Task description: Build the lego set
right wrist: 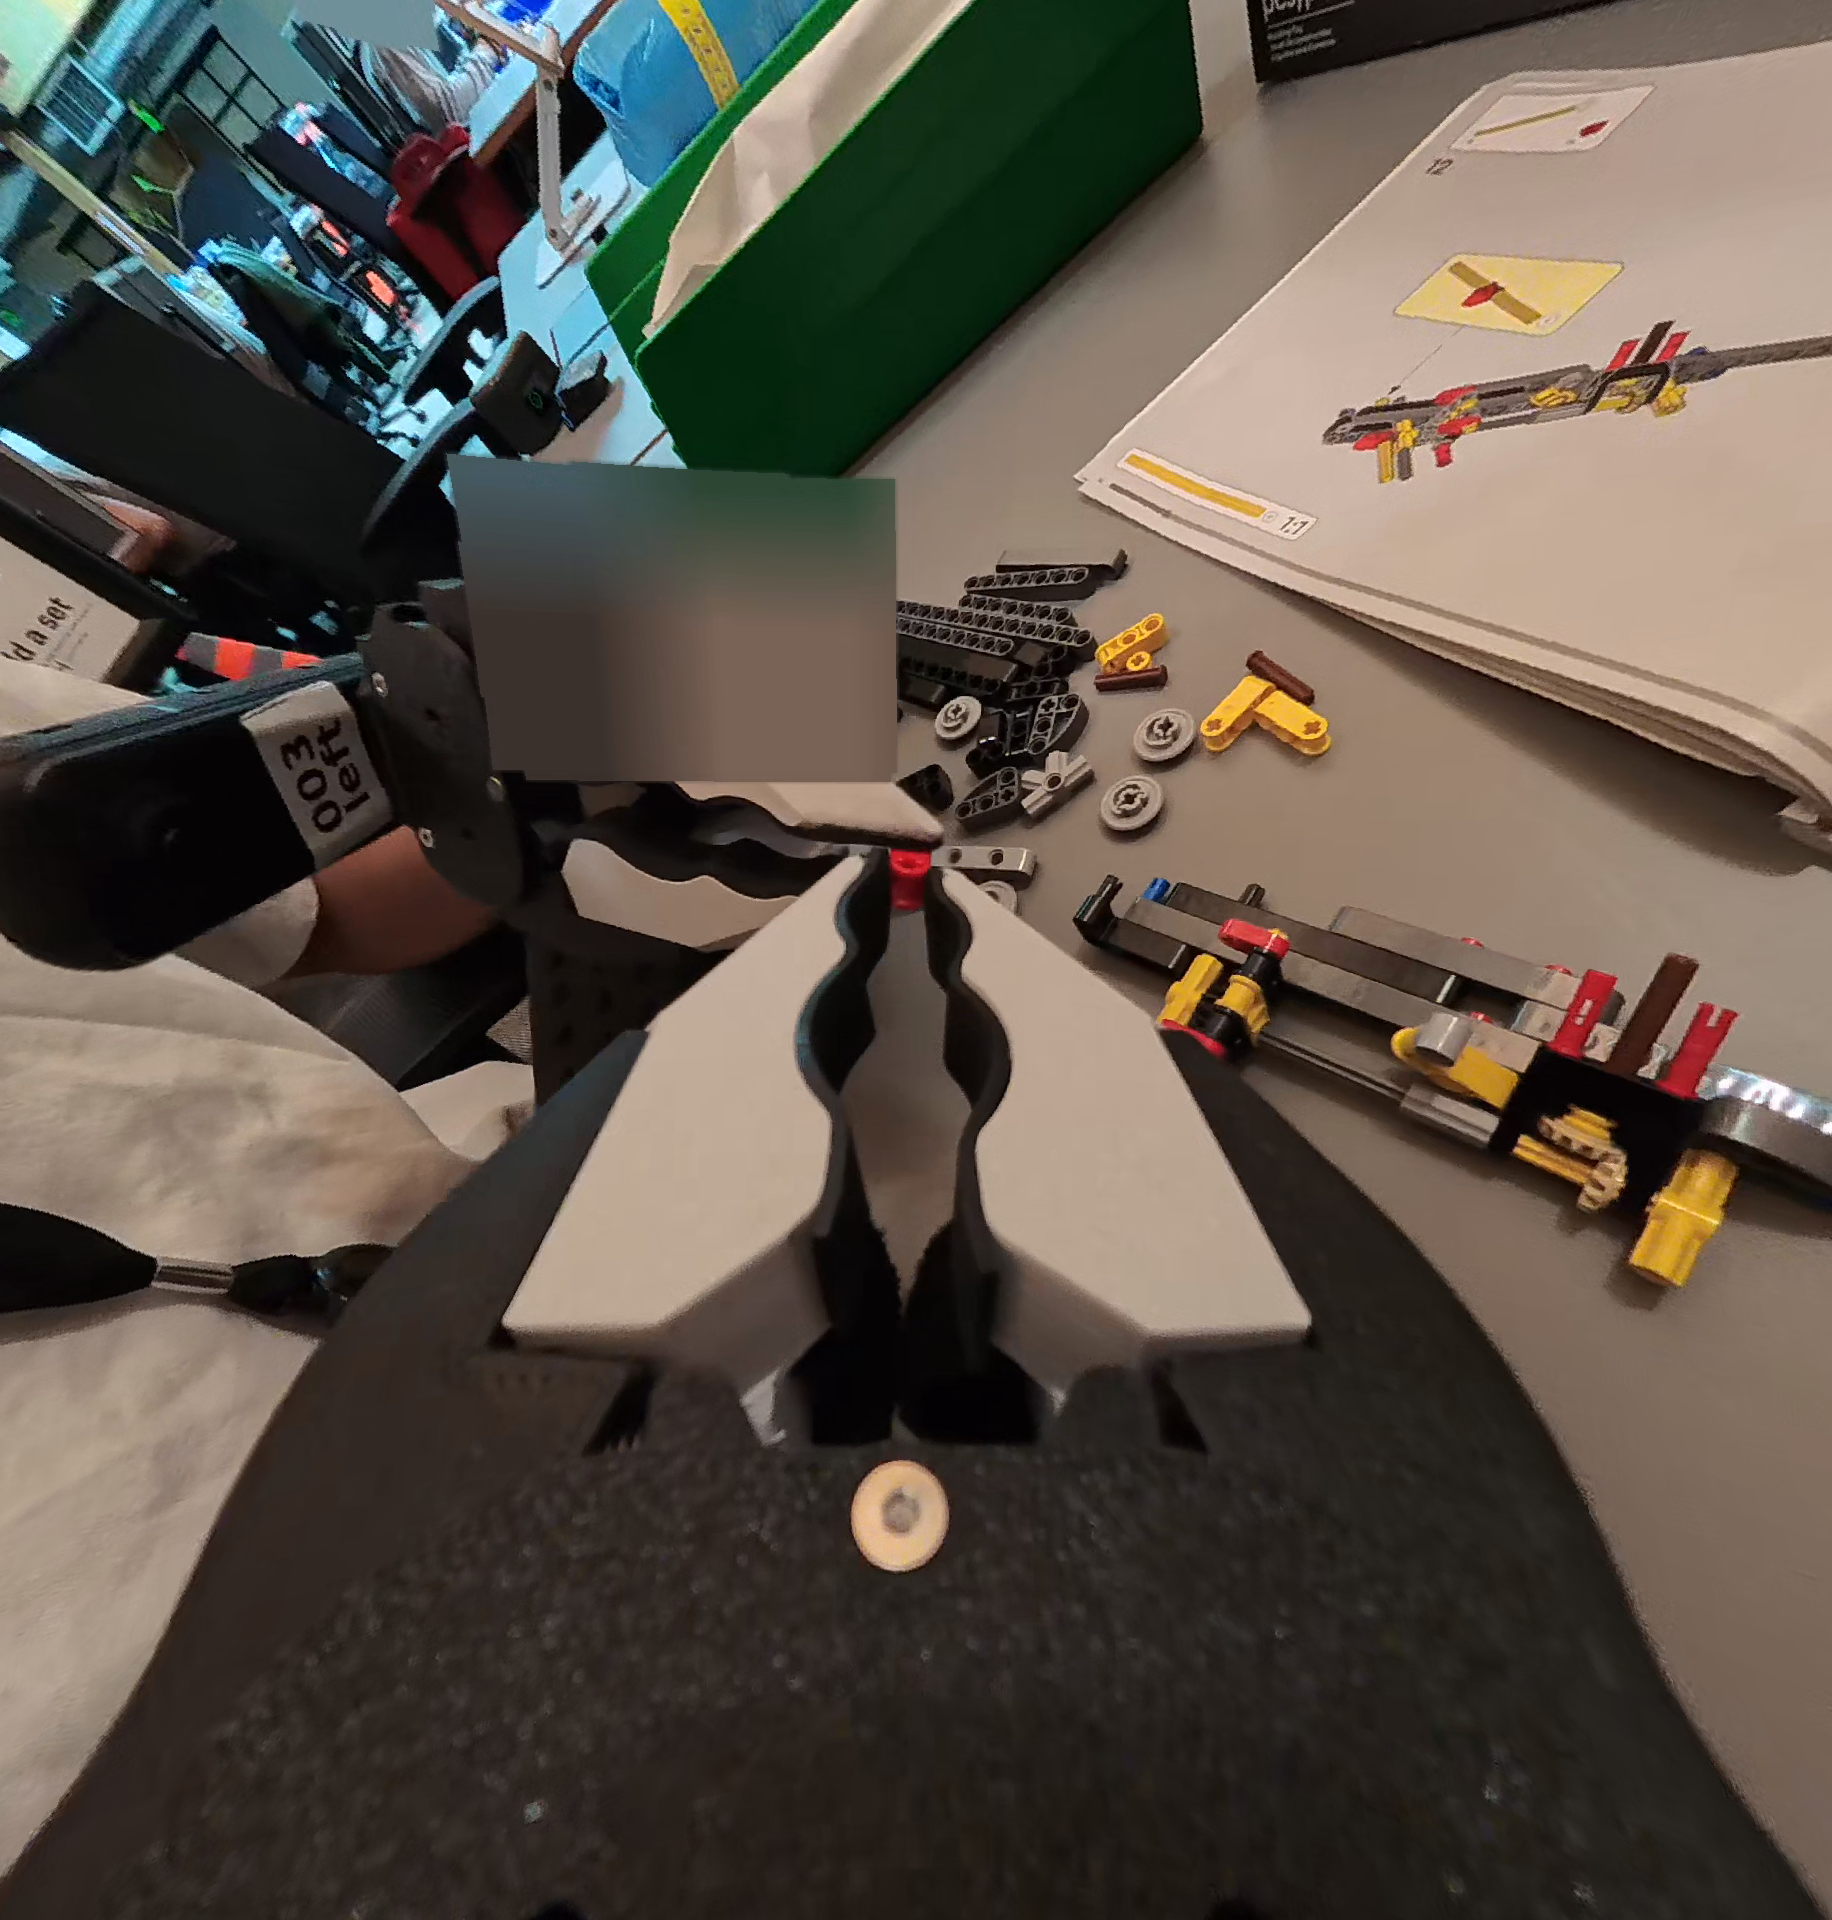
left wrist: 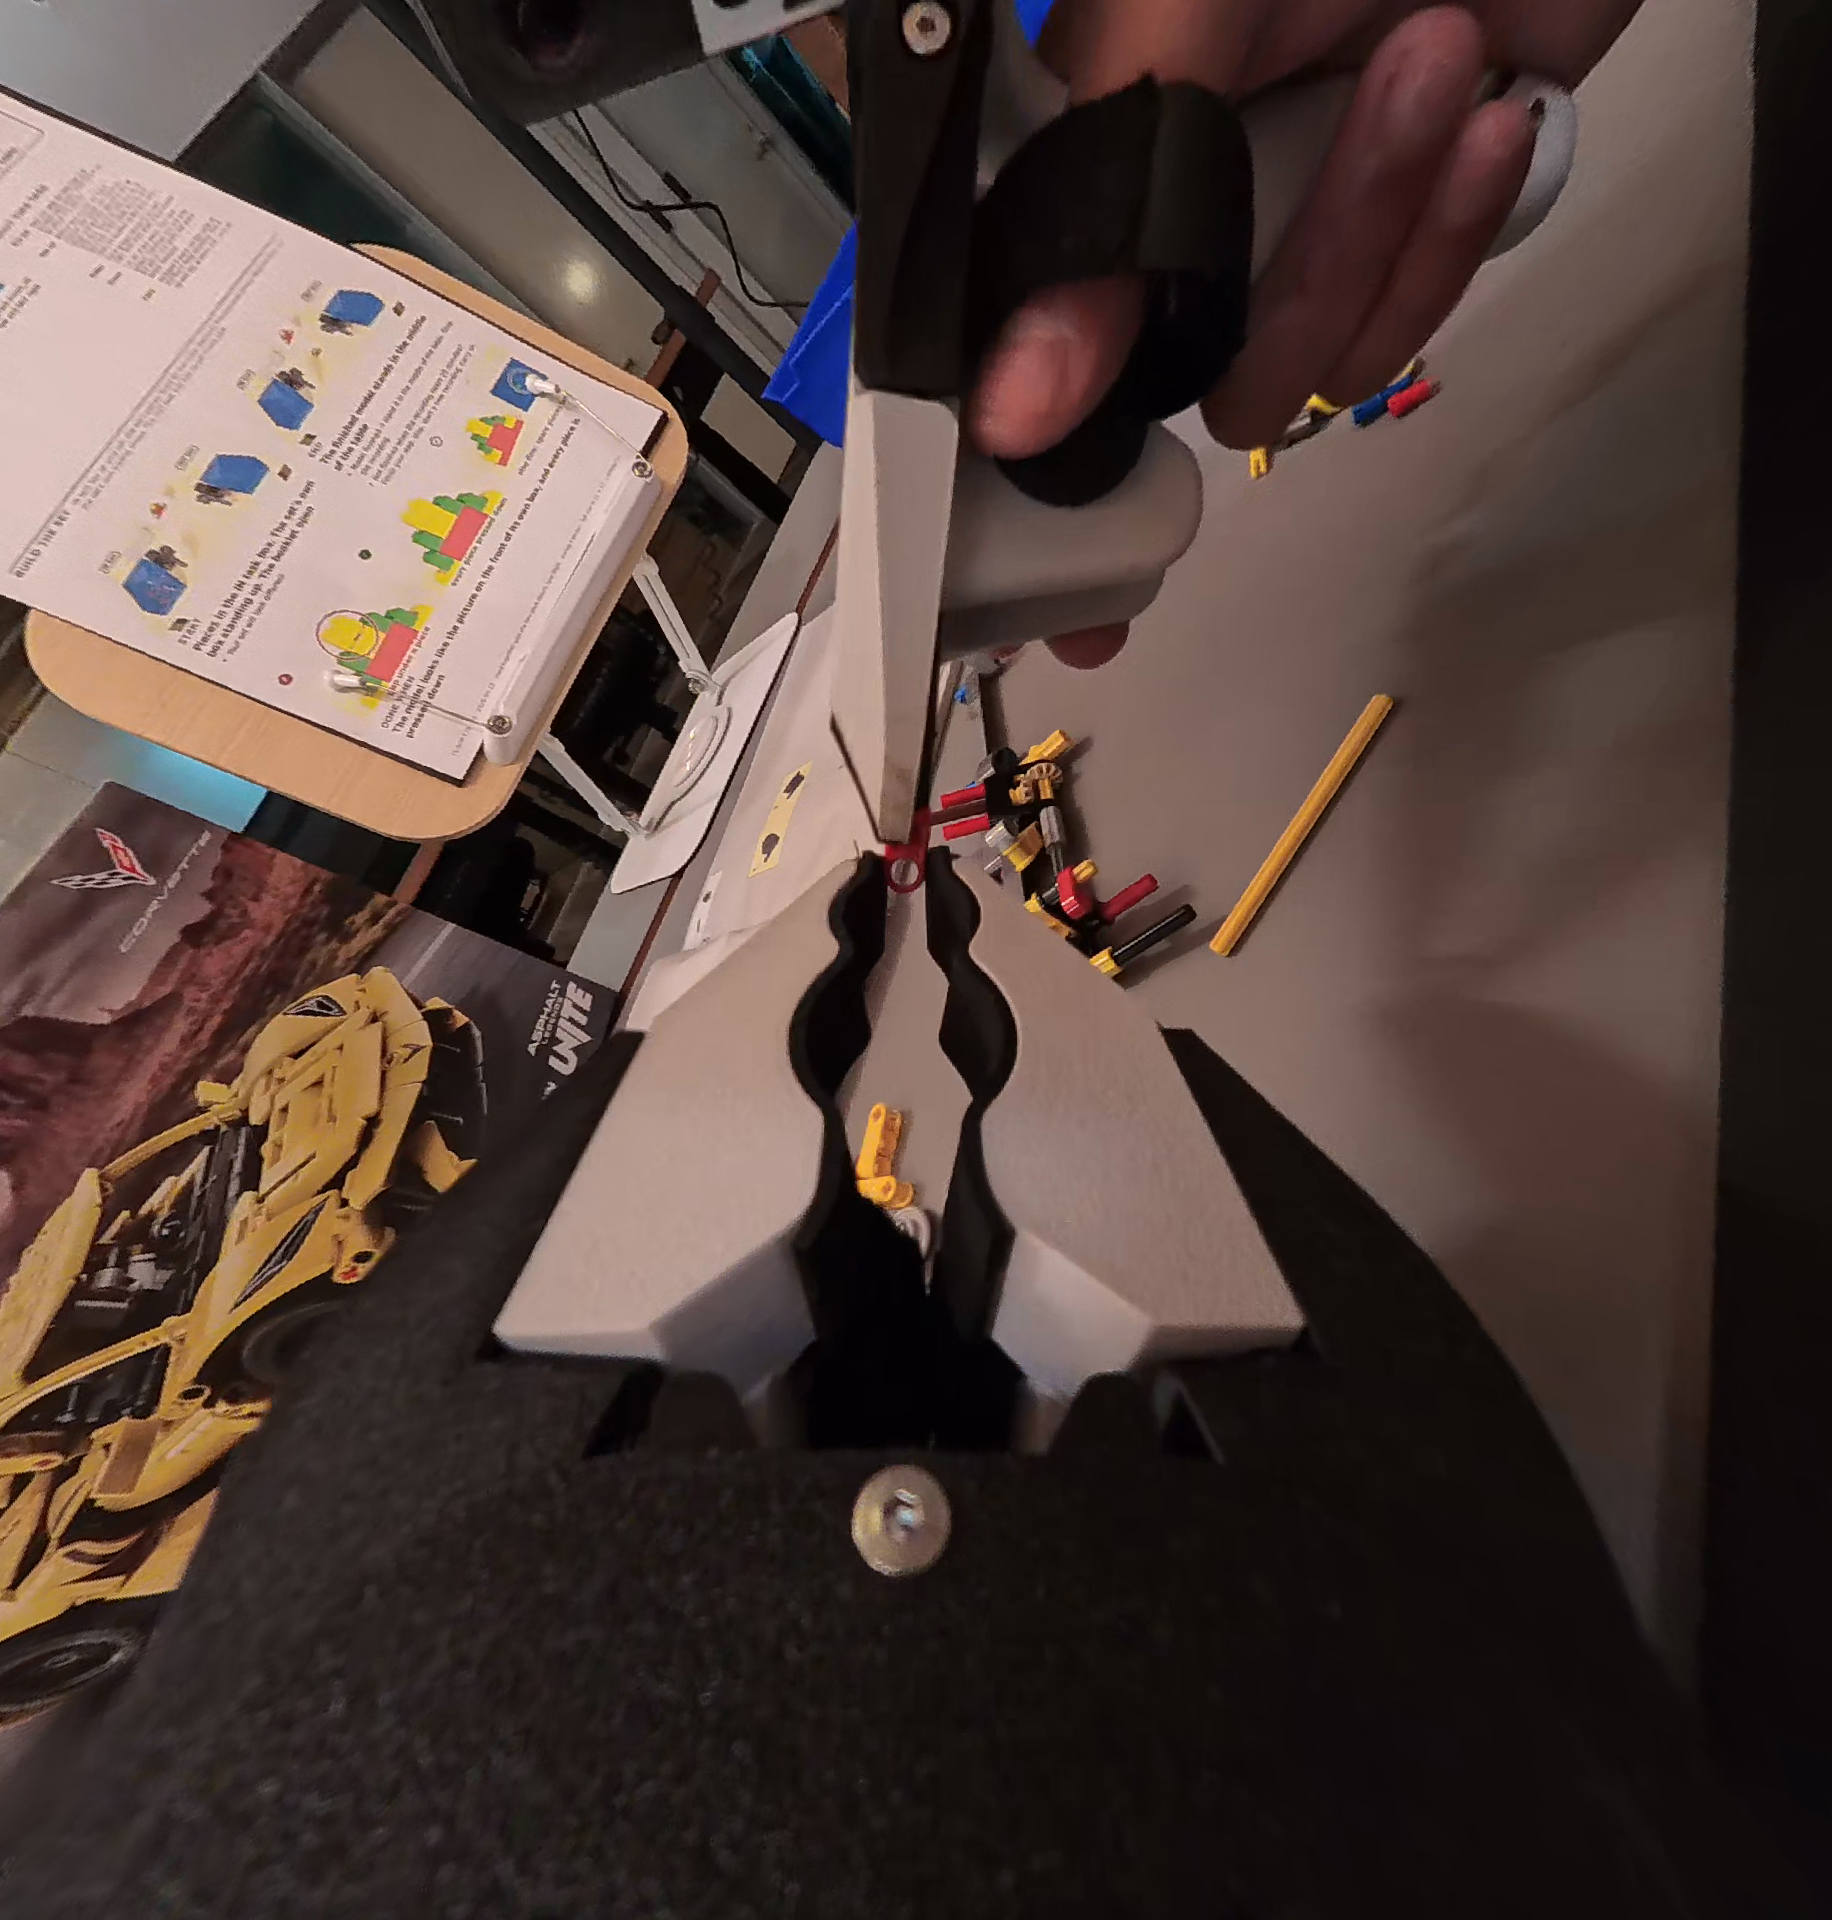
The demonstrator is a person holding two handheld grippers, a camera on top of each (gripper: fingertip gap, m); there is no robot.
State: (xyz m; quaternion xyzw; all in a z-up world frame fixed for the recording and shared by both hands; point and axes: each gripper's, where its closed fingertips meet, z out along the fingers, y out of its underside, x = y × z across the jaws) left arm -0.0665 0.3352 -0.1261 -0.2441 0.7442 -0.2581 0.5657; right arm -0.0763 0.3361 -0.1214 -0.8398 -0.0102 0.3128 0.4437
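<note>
My left tongs (left wrist: 904,868) and right tongs (right wrist: 904,871) both pinch the little red piece (right wrist: 905,864) at their tips, at 12 o'clock. The half-built model (right wrist: 1452,1039) lies on the counter (right wrist: 1514,1558) at 3 o'clock.

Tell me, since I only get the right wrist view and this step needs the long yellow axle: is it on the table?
Observer: Yes. The yellow axle lies flat on the table, beside the partial assembly and not touching it.
Operator: Anything loose below the left tool?
Observer: A small yellow connector lies on the table, visible between that tool's fingers.
</note>
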